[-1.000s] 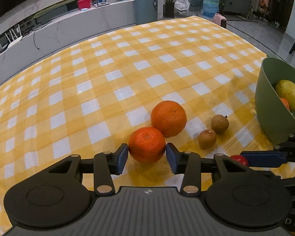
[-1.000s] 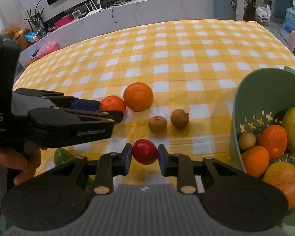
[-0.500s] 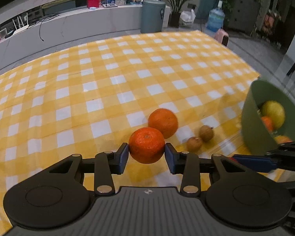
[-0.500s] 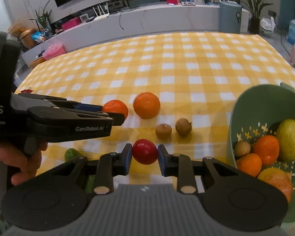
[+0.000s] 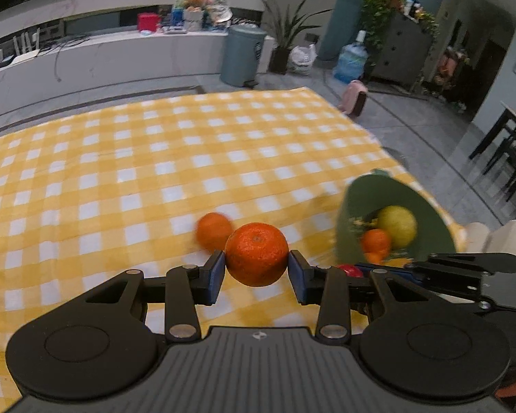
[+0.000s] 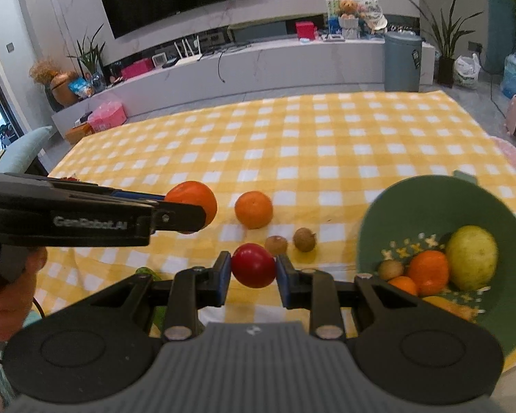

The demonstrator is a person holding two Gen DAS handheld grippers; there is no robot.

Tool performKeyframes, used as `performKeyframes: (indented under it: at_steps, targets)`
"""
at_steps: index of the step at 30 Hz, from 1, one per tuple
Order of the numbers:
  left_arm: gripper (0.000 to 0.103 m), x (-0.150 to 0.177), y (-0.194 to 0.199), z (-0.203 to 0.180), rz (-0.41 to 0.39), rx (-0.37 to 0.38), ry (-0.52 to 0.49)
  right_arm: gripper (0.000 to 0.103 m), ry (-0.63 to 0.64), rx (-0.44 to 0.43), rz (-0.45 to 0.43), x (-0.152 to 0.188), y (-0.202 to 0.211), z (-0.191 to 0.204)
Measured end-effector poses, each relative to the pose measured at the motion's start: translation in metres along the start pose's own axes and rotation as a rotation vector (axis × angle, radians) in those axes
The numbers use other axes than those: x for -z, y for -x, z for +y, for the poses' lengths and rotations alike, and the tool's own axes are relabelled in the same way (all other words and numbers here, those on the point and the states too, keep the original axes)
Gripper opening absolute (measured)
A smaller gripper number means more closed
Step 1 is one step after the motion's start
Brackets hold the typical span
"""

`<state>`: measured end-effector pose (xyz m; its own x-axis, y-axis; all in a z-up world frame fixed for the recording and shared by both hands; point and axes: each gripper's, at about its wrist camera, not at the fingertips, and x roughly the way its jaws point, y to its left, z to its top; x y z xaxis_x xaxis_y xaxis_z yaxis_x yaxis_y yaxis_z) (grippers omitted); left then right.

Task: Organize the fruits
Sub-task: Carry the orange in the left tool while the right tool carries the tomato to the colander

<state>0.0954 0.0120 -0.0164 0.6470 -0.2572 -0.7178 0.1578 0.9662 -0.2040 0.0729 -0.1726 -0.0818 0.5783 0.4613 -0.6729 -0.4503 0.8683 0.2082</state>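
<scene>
My left gripper (image 5: 255, 268) is shut on a mandarin (image 5: 256, 254) and holds it above the yellow checked tablecloth; it also shows in the right wrist view (image 6: 192, 206). My right gripper (image 6: 253, 270) is shut on a small red fruit (image 6: 253, 265), raised above the cloth. A second orange (image 6: 253, 210) and two small brown fruits (image 6: 304, 239) lie on the cloth. The green bowl (image 6: 406, 199) at the right holds a yellow-green fruit (image 6: 471, 257), oranges and a small brown fruit.
A green cucumber-like piece (image 6: 147, 273) lies near the table's front edge, partly hidden by my right gripper. The table's right edge drops to the floor just beyond the bowl (image 5: 371, 186). A low white counter runs behind the table.
Both grippers have risen with their fruits, the mandarin lifted off the cloth. The left view has swung right, bringing the bowl further into sight.
</scene>
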Motion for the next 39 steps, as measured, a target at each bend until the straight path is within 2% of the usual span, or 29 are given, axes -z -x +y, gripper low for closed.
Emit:
performKeyframes:
  at_steps: [9,14,20,25,30,35,39]
  targets:
    - [0.045,-0.008,-0.003,-0.054,-0.014,0.068,-0.081,0.025,-0.046,0.095,-0.051,0.003,0.046,-0.056]
    - [0.045,-0.012,-0.016,-0.076,0.002,0.133,-0.092,0.025,-0.046,0.163,-0.04,0.009,0.064,-0.094]
    - [0.045,-0.019,-0.039,-0.1,0.04,0.169,-0.125,0.025,-0.011,0.202,0.005,0.015,0.071,-0.13]
    - [0.045,-0.021,-0.065,-0.119,0.096,0.18,-0.167,0.025,0.084,0.198,0.07,0.011,0.056,-0.146]
    - [0.045,-0.018,-0.092,-0.128,0.172,0.181,-0.17,0.025,0.204,0.167,0.177,0.005,0.033,-0.153]
    - [0.045,-0.021,-0.107,-0.13,0.202,0.167,-0.168,0.024,0.295,0.146,0.298,0.002,0.006,-0.161]
    - [0.045,-0.024,-0.12,-0.128,0.22,0.15,-0.16,0.024,0.345,0.145,0.356,0.0,-0.01,-0.166]
